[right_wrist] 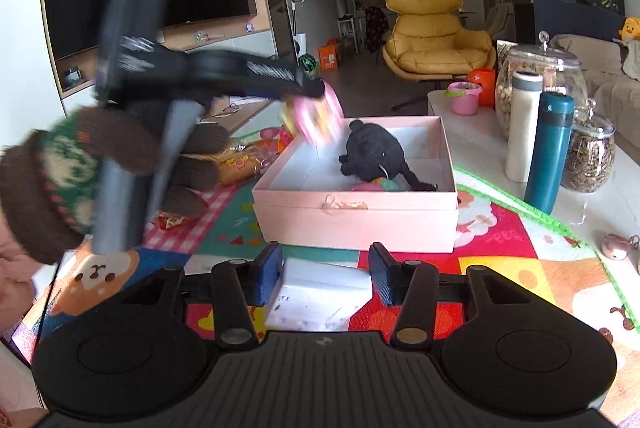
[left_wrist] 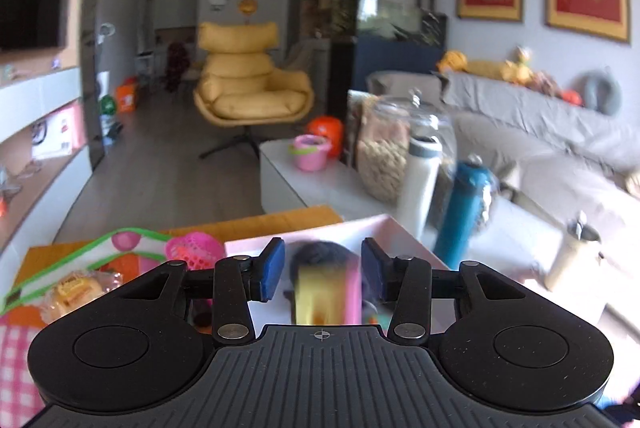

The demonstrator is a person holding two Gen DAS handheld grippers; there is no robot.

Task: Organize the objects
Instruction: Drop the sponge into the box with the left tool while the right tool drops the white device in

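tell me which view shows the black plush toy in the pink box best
The right wrist view: the black plush toy lies sharp and whole inside the open pink box. In the left wrist view it is only a dark blur, mostly hidden behind the held pink-and-yellow item.

**Card, cloth, plastic and glass**

The pink box looks like matt card with a smooth white lining. Inside it lies a black toy of soft, fuzzy cloth. The mat under it is printed fabric with a fine woven grain. The white block in the right claw looks matt and slightly rough. Both claws are matt black plastic with ribbed blue pads. On the right, the jars are clear glossy glass, and the teal bottle is smooth with a satin sheen.
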